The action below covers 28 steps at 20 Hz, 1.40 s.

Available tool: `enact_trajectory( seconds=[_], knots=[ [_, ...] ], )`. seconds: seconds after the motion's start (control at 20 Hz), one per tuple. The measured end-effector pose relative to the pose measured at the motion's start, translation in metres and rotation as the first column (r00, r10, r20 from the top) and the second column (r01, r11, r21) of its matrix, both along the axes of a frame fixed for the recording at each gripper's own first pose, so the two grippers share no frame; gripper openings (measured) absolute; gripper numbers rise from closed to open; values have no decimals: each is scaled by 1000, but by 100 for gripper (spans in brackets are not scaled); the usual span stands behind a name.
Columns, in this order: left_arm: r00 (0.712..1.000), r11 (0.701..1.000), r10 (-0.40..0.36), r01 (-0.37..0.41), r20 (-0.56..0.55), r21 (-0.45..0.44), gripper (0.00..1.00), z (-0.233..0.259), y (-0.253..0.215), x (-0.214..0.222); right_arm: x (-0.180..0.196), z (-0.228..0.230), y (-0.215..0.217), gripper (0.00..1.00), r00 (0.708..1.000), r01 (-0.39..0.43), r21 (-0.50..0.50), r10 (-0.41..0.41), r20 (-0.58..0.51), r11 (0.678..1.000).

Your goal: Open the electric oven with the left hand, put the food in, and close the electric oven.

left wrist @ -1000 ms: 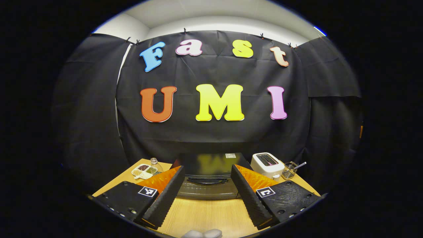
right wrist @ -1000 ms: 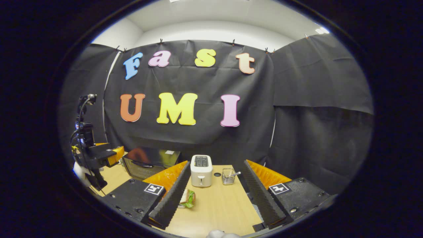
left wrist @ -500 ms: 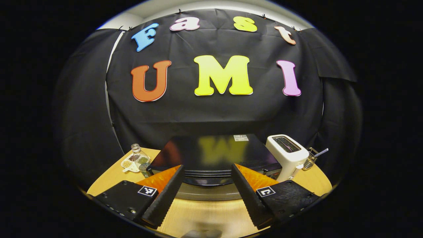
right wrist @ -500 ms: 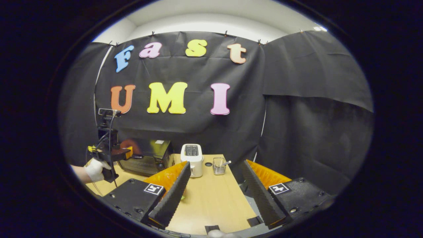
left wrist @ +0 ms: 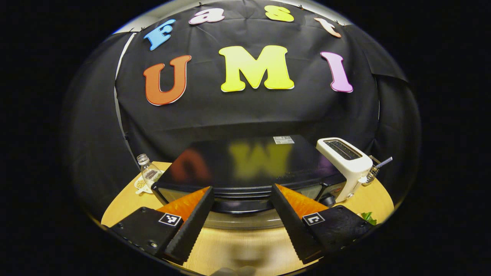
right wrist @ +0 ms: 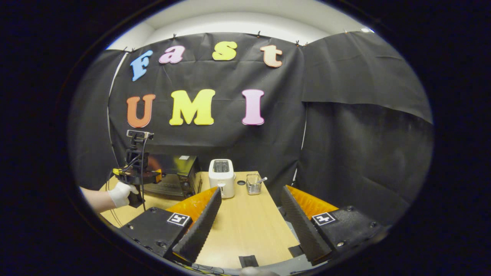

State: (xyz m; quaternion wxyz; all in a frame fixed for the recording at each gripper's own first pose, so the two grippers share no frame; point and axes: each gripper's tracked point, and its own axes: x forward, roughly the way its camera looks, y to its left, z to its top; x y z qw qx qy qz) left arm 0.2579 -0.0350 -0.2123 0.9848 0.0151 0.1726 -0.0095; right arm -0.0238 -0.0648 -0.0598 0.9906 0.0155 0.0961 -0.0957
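The black electric oven point(left wrist: 245, 165) stands close in front of my left gripper point(left wrist: 241, 188), its door shut. The door's handle point(left wrist: 239, 206) lies just beyond and between the open fingers, which hold nothing. A green leaf of the food point(left wrist: 367, 217) peeks out at the right, on the table in front of the toaster. In the right gripper view, the oven point(right wrist: 174, 172) is at the far left, with a gloved hand holding the left gripper point(right wrist: 151, 177) at its front. My right gripper point(right wrist: 251, 189) hangs open above the table, holding nothing.
A white toaster point(left wrist: 345, 161) stands right next to the oven, with a wire basket point(left wrist: 374, 170) holding a utensil beyond it. A glass bottle point(left wrist: 149, 172) and a small dish point(left wrist: 140, 184) sit left of the oven. The wooden table point(right wrist: 245, 226) stretches ahead of the right gripper.
My left gripper has moved forward and down toward the oven, whose handle now lies between the finger lines. The right gripper has shifted back, and the sandwich has left its view.
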Motion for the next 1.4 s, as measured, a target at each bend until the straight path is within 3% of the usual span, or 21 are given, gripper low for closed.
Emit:
enact_trajectory(
  seconds=[0.05,0.1,0.25,0.3,0.35,0.4,0.45,0.55,0.6,0.7,0.75,0.8,0.9,0.95,1.2,1.25,1.3,1.4],
  knots=[
    [1000,1000,-1,1,-12,-1,98,-2,0,0,-1,-1,0,92,1000,-4,0,4,-5,1000],
    [1000,1000,-3,3,-7,-3,99,0,-1,0,-1,-3,1,100,1000,-10,2,10,-9,1000],
    [999,1000,-2,2,-36,-11,99,-3,0,-2,0,-4,3,100,1000,-23,7,23,-14,1000],
    [999,1000,-2,2,-32,-12,99,-3,0,-3,0,-5,5,91,1000,-28,3,28,-14,1000],
    [999,1000,-3,2,-34,-10,99,-4,0,-4,0,-5,7,92,999,-34,0,34,-14,999],
    [1000,1000,-3,3,-31,-12,99,-4,0,-7,0,-6,9,100,999,-39,-4,39,-16,999],
    [1000,1000,-5,5,-31,-9,99,-4,0,-8,-1,-6,10,92,999,-44,-6,44,-17,999],
    [1000,1000,-10,10,-27,-4,99,-4,0,-14,-1,-6,13,92,998,-53,-6,53,-16,999],
    [1000,1000,-12,11,-26,-4,99,-6,0,-18,-1,-8,14,100,998,-57,-6,57,-17,998],
    [1000,1000,-12,12,-28,-7,99,-9,0,-29,-2,-10,16,100,998,-63,-5,63,-21,998],
    [999,1000,-13,13,-33,-5,99,-12,0,-36,-3,-11,18,92,998,-66,0,66,-23,998],
    [999,1000,-16,15,-35,-3,99,-15,0,-44,-4,-13,20,100,997,-71,7,71,-25,997],
    [999,1000,-21,21,-35,-7,99,-21,-1,-57,-5,-15,26,100,996,-84,15,84,-24,996],
    [999,1000,-23,23,-39,-9,99,-25,0,-64,-5,-16,29,92,995,-92,15,92,-25,996],
    [997,999,-39,37,-67,-20,99,-47,-1,-95,-12,-25,40,91,992,-116,21,117,-43,993],
    [996,999,-43,41,-75,-22,99,-53,-3,-99,-12,-26,40,92,992,-116,26,117,-45,993],
    [995,999,-47,46,-84,-25,99,-58,-3,-104,-13,-28,42,100,992,-116,32,118,-51,993],
    [993,998,-55,52,-105,-37,99,-69,-3,-114,-14,-31,43,100,991,-119,37,121,-54,992]
  ],
)
